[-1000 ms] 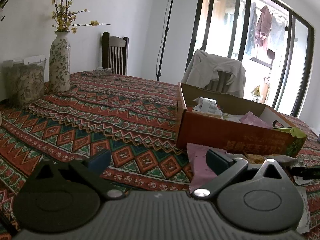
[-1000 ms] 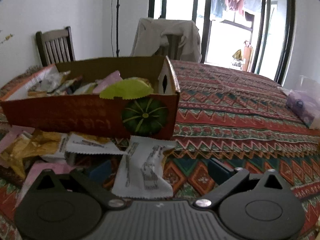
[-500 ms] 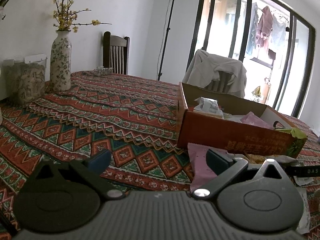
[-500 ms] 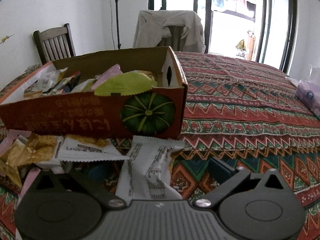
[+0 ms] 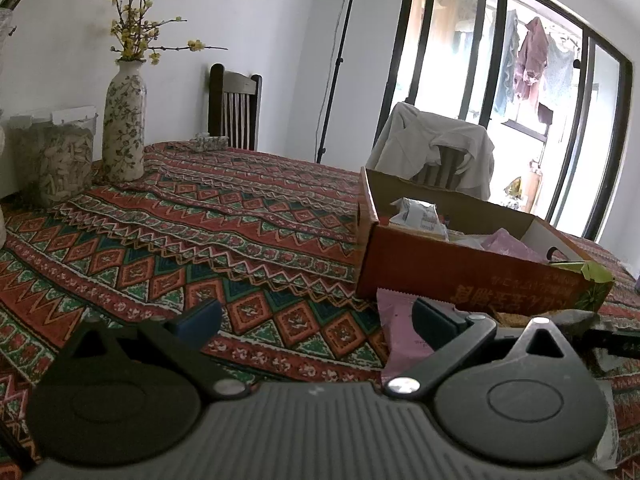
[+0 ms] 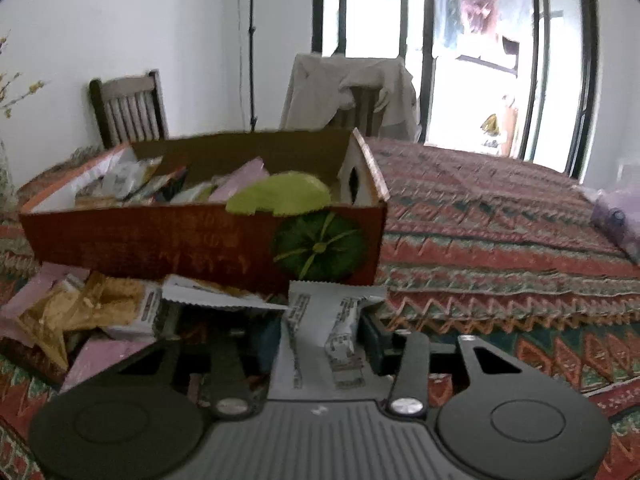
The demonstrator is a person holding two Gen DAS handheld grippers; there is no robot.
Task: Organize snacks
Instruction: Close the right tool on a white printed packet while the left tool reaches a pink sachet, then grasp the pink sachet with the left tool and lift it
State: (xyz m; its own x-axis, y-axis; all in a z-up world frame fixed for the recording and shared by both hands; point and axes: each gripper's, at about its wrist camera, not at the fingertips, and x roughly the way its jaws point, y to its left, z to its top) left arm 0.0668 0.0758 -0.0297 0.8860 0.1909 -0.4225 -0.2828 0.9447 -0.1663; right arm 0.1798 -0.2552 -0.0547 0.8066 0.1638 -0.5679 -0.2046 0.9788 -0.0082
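Observation:
An open red cardboard box (image 6: 160, 240) with a green pumpkin print holds several snack packets; the left wrist view shows it too, box (image 5: 460, 276). In front of it lie loose packets: a gold one (image 6: 80, 312), a pink one (image 6: 104, 356) and a white one (image 6: 208, 298). My right gripper (image 6: 320, 334) is closing on another white snack packet (image 6: 344, 320), which buckles between its pads. My left gripper (image 5: 316, 316) stands open low over the patterned tablecloth, nothing between its fingers. A pink packet (image 5: 396, 328) lies by its right finger.
At the table's far left stand a flowered vase (image 5: 124, 128) and a clear jar (image 5: 64, 160). Behind the table are a wooden chair (image 5: 236, 108) and a chair draped with cloth (image 5: 436, 148). A purple bag (image 6: 616, 220) lies at the right.
The right gripper's jaws have come together from wide open onto the white packet, which now folds between them. The left gripper has not moved.

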